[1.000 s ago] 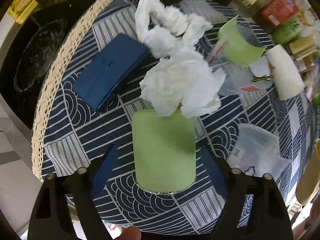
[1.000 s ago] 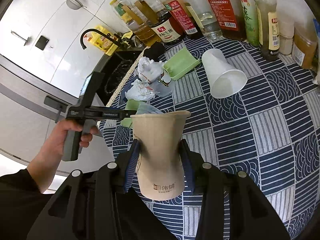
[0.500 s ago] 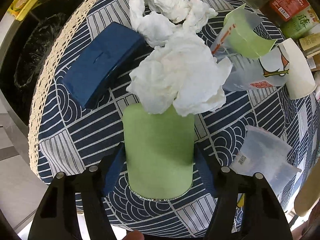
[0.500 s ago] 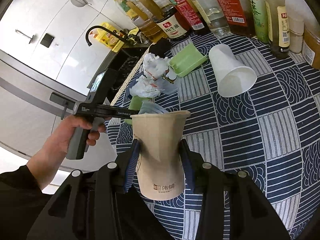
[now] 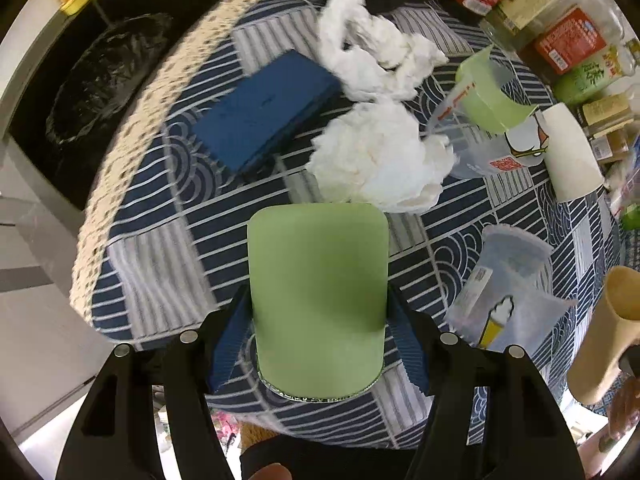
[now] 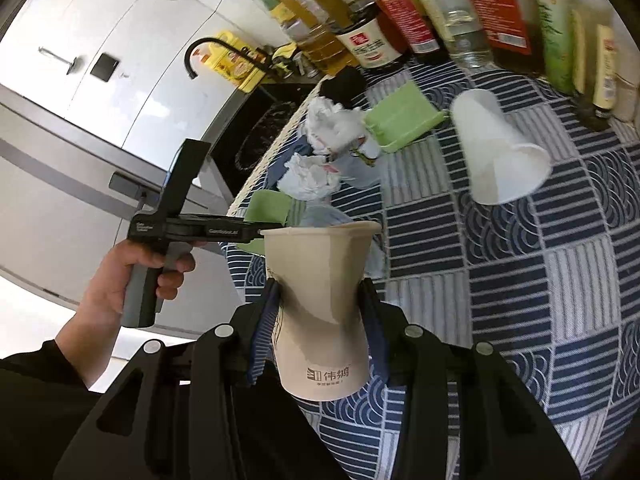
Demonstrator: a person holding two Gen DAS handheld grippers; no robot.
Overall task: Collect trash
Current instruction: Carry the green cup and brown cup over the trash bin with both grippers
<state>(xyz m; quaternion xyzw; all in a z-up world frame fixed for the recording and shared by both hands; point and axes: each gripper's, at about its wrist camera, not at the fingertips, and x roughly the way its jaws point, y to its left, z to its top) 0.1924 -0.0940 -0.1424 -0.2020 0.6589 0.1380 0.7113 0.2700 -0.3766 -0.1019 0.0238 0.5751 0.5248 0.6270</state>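
A pale green tub (image 5: pixel 318 272) with a foil rim sits between the blue pads of my left gripper (image 5: pixel 318 312), which is shut on it just above the blue patterned tablecloth (image 5: pixel 168 280). In the right wrist view the tub (image 6: pixel 266 210) shows beside a person's hand (image 6: pixel 120 280) on the left gripper's handle. My right gripper (image 6: pixel 320 304) is shut on a beige paper cup (image 6: pixel 320 264), squeezing its middle. That cup (image 5: pixel 600 340) shows at the right edge of the left wrist view. Two crumpled white tissues (image 5: pixel 376 164) (image 5: pixel 372 56) lie beyond the tub.
A blue box (image 5: pixel 264 112), a clear plastic cup with a green lining (image 5: pixel 484 120), a tipped white paper cup (image 6: pixel 500 152), a clear wrapper (image 5: pixel 508 280) and a green tray (image 6: pixel 400 120) lie on the cloth. Bottles (image 6: pixel 472 12) line the back. A dark sink (image 5: pixel 100 80) lies past the lace edge.
The left gripper's pads came in from either side and closed on the green tub, then drew it back from the tissues. The right gripper carried the beige cup closer, into the left wrist view.
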